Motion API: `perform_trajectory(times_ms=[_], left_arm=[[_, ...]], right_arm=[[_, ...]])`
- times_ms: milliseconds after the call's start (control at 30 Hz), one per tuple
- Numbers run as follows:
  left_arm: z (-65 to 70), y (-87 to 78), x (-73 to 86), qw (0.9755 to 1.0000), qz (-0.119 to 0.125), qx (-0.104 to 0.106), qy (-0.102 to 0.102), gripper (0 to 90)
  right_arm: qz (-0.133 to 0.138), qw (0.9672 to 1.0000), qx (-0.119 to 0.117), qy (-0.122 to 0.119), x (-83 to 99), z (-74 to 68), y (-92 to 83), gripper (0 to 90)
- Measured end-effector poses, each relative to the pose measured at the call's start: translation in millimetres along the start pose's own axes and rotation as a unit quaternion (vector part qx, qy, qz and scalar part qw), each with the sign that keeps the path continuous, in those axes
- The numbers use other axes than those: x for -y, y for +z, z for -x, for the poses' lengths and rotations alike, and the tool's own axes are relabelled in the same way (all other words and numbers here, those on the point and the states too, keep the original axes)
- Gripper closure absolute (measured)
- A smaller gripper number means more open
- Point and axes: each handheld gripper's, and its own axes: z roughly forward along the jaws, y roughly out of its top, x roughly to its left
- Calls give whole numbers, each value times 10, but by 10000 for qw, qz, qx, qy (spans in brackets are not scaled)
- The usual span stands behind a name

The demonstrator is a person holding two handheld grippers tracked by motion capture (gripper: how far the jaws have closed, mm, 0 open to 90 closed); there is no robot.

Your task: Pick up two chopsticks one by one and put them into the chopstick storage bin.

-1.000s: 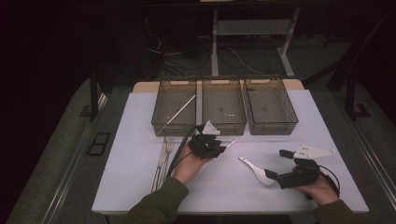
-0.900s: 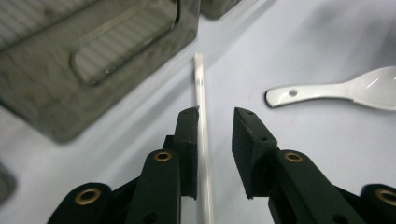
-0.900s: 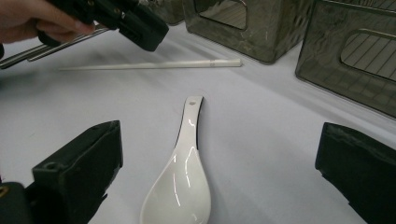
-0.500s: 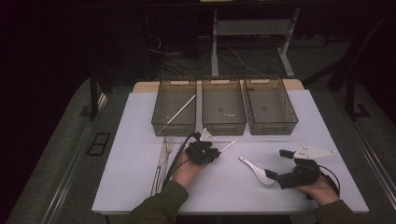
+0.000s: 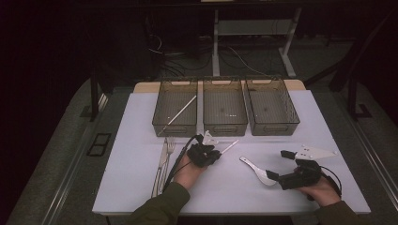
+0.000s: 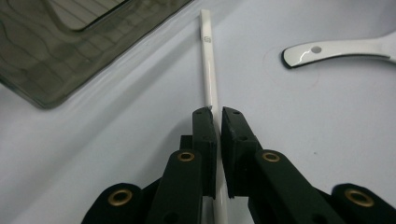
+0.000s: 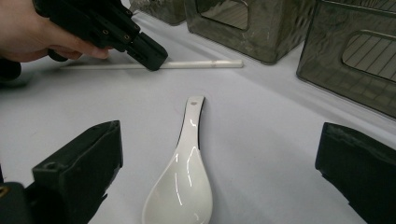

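Chopstick [image 6: 208,74] pinched off-centre in left gripper [image 6: 217,114] (jaws just closing): may pivot, slip. Right gripper [image 7: 219,172] wide, straddling spoon [image 7: 184,175], may nudge it.

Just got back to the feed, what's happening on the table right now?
A person is sorting cutlery into three bins. The left gripper has just been closing its jaws and now pinches a white chopstick lying on the white table in front of the bins. The right gripper waits with jaws wide open, the white spoon lying on the table between them, not gripped. Another chopstick already lies in the left bin; a fork rests at the left.
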Motion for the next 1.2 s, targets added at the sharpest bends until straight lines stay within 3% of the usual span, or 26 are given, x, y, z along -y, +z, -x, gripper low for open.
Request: perform_trajectory(times_ms=[300, 467, 600, 933, 1200], left_arm=[[-19, -51, -26, 9997, -27, 190, -181, 839], [-4, -135, -84, 9995, -24, 300, -18, 839], [-10, -217, -126, 9990, 37, 434, -137, 838], [-108, -524, -208, 9975, 124, 696, -27, 838], [-205, -702, -226, 9972, 222, 717, 13, 838]], right_arm=[[9, 10000, -11, -1, 0, 1, -3, 9], [0, 10000, -40, -28, 0, -6, -2, 9], [-4, 10000, -47, -52, 1, -10, 0, 9], [-3, 10000, -47, -55, 1, -10, 0, 9], [-1, 10000, -40, -63, 1, -11, 3, 9]])
